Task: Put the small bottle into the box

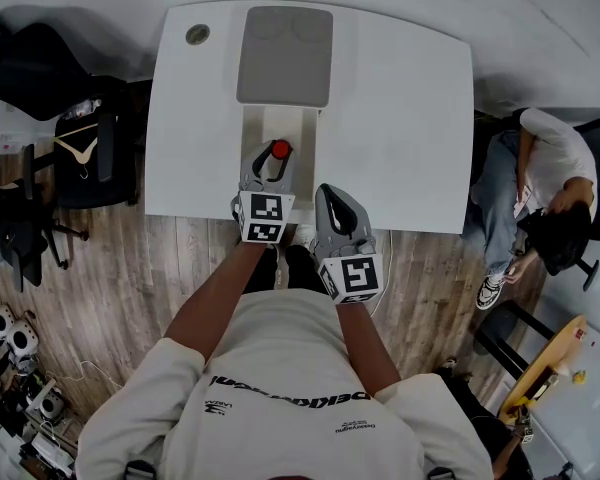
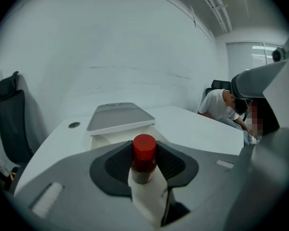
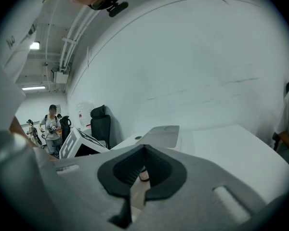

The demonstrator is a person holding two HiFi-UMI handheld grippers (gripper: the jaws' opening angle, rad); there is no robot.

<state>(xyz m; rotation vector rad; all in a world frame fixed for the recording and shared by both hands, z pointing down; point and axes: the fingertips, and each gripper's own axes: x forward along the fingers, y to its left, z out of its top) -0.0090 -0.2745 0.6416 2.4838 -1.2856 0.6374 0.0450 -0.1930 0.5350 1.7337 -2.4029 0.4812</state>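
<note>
The small bottle (image 1: 279, 151), with its red cap (image 2: 144, 147) and dark neck, stands upright between the jaws of my left gripper (image 1: 270, 160), which is shut on it. It hangs over the near end of the open white box (image 1: 276, 125). The box's grey lid (image 1: 285, 56) is flipped back beyond it. In the left gripper view the lid (image 2: 119, 115) and the box's white wall (image 2: 105, 139) lie just behind the bottle. My right gripper (image 1: 332, 192) is to the right of the left one, at the table's front edge, shut with nothing in it. The bottle (image 3: 144, 175) shows through its jaws.
The white table (image 1: 400, 118) has a round cable hole (image 1: 197, 35) at its far left corner. Black office chairs (image 1: 85, 153) stand to the left. A seated person (image 1: 545, 173) is at the right, close to the table's edge. More people (image 3: 52, 124) stand far off.
</note>
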